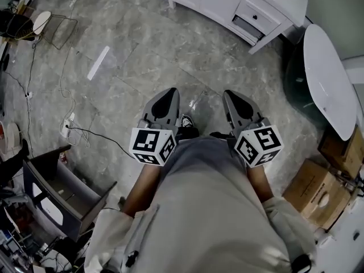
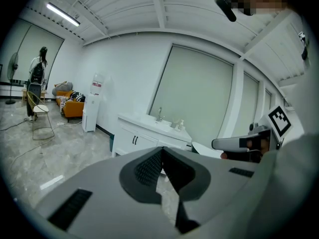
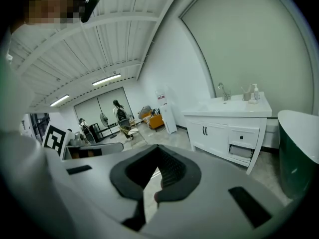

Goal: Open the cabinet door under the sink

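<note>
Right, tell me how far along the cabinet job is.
Nothing done: the cabinet doors under the sink are shut. Nothing in hand: left gripper and right gripper have jaws together, empty, and are well short of the cabinet. Left: walk over, grip a door handle, pull.

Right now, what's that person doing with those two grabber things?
A person stands on the grey floor and holds a gripper in each hand, close to the body. The left gripper and the right gripper are both shut, with nothing between their jaws. The white cabinet under the sink is ahead across the floor. Its doors are shut and neither gripper touches it, so opening the door has not begun yet.
</note>
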Tool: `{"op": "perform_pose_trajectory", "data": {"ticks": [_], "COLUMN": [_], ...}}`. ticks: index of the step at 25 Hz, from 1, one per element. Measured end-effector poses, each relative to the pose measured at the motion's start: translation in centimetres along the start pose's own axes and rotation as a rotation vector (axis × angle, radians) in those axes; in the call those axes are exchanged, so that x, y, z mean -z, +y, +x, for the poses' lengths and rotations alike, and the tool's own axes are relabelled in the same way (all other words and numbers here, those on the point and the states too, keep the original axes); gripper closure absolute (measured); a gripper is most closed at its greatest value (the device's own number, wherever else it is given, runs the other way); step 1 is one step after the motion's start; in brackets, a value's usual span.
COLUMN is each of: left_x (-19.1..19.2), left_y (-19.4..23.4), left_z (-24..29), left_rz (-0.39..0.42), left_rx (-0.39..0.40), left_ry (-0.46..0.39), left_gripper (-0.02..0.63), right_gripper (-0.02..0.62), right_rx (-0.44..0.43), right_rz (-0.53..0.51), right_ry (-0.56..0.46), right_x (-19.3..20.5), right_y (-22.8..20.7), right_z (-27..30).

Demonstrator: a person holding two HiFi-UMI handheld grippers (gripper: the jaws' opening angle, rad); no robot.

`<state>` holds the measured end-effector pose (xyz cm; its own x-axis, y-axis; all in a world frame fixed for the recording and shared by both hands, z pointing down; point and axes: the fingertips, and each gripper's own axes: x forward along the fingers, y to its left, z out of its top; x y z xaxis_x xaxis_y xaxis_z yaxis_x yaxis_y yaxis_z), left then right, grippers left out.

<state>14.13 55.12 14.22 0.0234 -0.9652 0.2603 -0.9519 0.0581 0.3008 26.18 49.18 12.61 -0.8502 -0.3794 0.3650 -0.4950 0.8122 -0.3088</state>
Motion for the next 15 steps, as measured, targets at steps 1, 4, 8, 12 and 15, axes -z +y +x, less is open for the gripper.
{"op": "perform_pose_trajectory", "data": {"ticks": [1, 4, 8, 12, 15], "left_x": [-0.2, -0.8, -1.4, -1.4, -1.4], "left_y": [0.6, 2.4, 4.7, 5.1, 5.6], "left_z": [0.1, 0.4, 0.8, 1.9, 3.0], "left_rz": [-0.005, -0.044, -0.107, -0.105, -0.133], "left_rx": [0.004, -0.008, -0.021, -0.009, 0.008], "left_ry": [-0.001, -0.013, -0.017, 0.002, 0.010], "left_gripper": [0.606, 0.606, 0.566, 0.567, 0.572], "right_gripper": [0.584, 0.584, 0.584, 0.584, 0.584], "right_rx": [0.016, 0.064, 0.093, 0.091, 0.092], "right_rz": [-0.006, -0.011, -0.018, 0.001, 0.005], "right_ry": [0.001, 0.010, 0.030, 0.065, 0.071], "right_x": [-0.1, -0.3, -0.3, 0.0, -0.3], "right_y": [0.1, -0.1, -0.3, -1.1, -1.6], "right_z": [0.5, 1.8, 2.9, 4.4, 5.7]}}
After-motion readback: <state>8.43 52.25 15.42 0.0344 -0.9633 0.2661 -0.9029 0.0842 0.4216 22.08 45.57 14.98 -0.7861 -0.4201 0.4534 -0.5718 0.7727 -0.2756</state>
